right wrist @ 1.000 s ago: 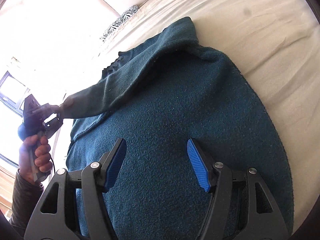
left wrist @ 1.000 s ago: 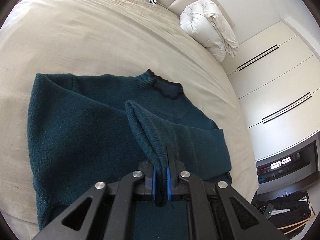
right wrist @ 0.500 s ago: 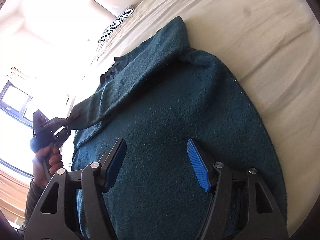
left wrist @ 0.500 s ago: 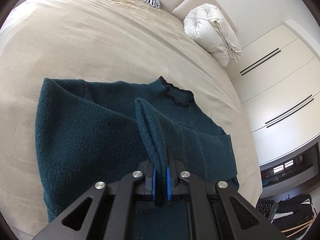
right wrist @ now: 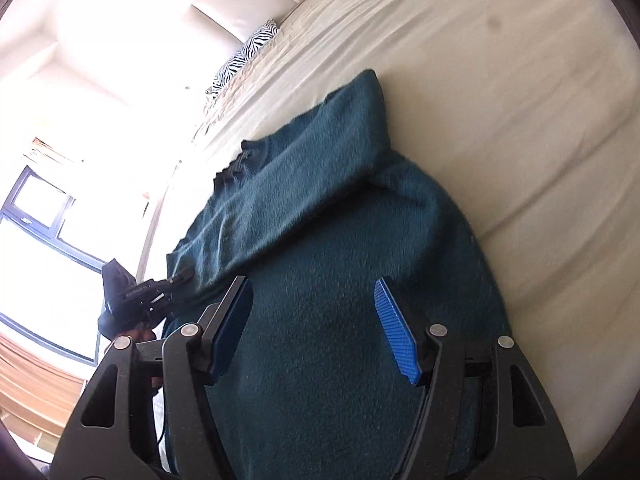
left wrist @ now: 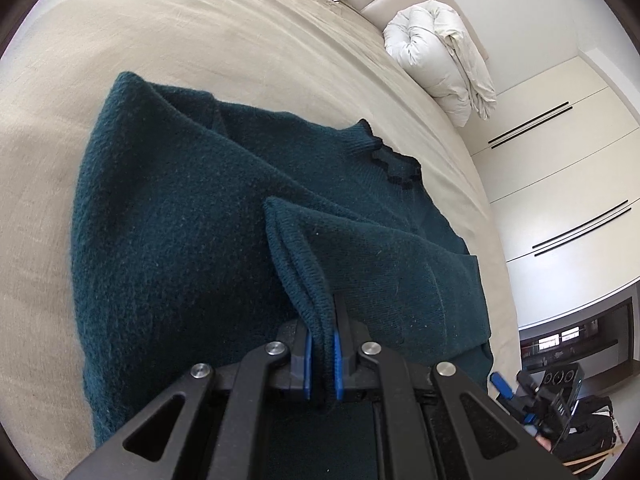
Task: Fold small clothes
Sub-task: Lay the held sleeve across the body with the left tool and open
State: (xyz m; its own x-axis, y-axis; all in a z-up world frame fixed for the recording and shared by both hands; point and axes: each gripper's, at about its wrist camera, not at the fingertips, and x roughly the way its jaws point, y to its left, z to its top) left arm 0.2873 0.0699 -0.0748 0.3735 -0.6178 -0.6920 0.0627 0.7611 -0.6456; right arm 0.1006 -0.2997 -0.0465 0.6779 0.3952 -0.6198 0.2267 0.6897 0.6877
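1. Teal knitted wool, a small dark-green sweater (left wrist: 192, 240), lies spread on the beige bed (left wrist: 200, 40), directly ahead of and beneath both tools.
2. Left hand-held gripper (left wrist: 320, 364) is clamped nearly shut on the ribbed sleeve cuff (left wrist: 308, 280), which rises out of its blue pads (left wrist: 307, 360) and drapes forward over the body of the garment.
3. Right hand-held gripper (right wrist: 316, 328) stands about half open with nothing between its jaws; it hovers above the sweater's lower body, with the bare bed off to its right.
4. The step in hand looks like laying the sleeve across the chest, toward the black-trimmed neckline (left wrist: 396, 164) ahead of the left tool.
5. To do it well, keep the cuff pinched until the sleeve lies flat, lower it straight so no ridge forms along the shoulder fold, and release only once the knit rests on the body.
6. The free right tool could usefully press or smooth the fabric below while the sleeve settles.
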